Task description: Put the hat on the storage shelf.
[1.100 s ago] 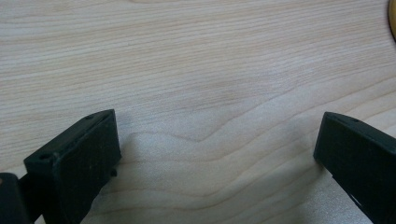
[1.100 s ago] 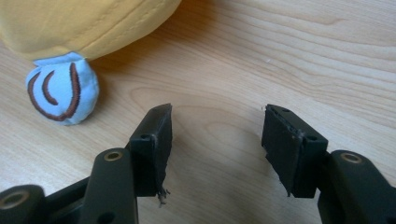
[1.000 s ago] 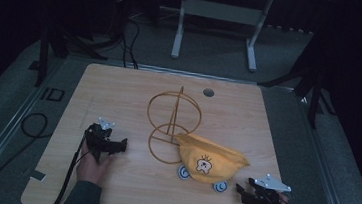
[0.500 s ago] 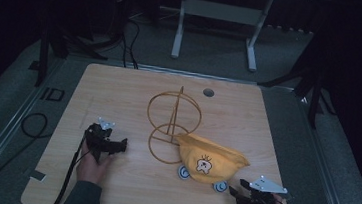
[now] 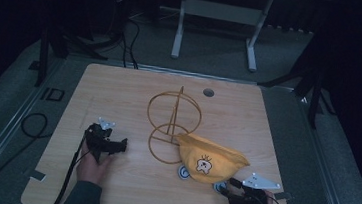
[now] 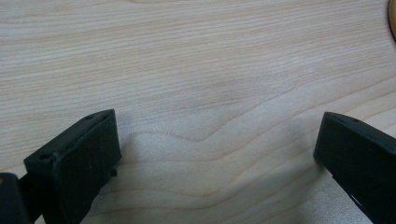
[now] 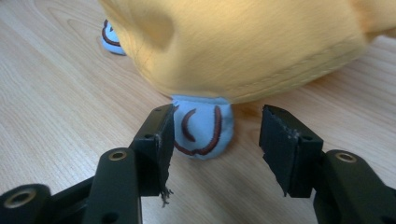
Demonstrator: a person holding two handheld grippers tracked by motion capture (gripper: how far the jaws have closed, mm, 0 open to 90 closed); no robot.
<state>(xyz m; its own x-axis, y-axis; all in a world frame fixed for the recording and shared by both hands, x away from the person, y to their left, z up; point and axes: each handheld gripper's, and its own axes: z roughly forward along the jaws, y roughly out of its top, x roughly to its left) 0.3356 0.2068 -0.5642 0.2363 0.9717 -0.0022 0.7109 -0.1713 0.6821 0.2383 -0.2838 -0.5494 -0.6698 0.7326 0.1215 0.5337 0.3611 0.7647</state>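
Observation:
A yellow plush hat (image 5: pixel 211 157) with a small embroidered face lies on the wooden table (image 5: pixel 119 91), leaning against a gold wire stand (image 5: pixel 173 119). Two light-blue flaps stick out under its front edge (image 5: pixel 184 171) (image 7: pixel 111 37). My right gripper (image 5: pixel 228 186) sits just right of the nearer blue flap (image 7: pixel 201 128). Its jaws have just been closing a little and stand open (image 7: pixel 217 140), with the flap's tip between them, untouched. My left gripper (image 5: pixel 123 145) rests open on bare wood (image 6: pixel 217 149), well left of the stand.
A round cable hole (image 5: pixel 208 92) sits near the table's far edge. Grey metal frame legs (image 5: pixel 217 15) stand on the floor beyond. A black cable (image 5: pixel 31 123) loops on the floor left of the table. Bare wood lies between the two grippers.
My right gripper has slid left toward the hat's blue flap. The left gripper, hat and stand have stayed put.

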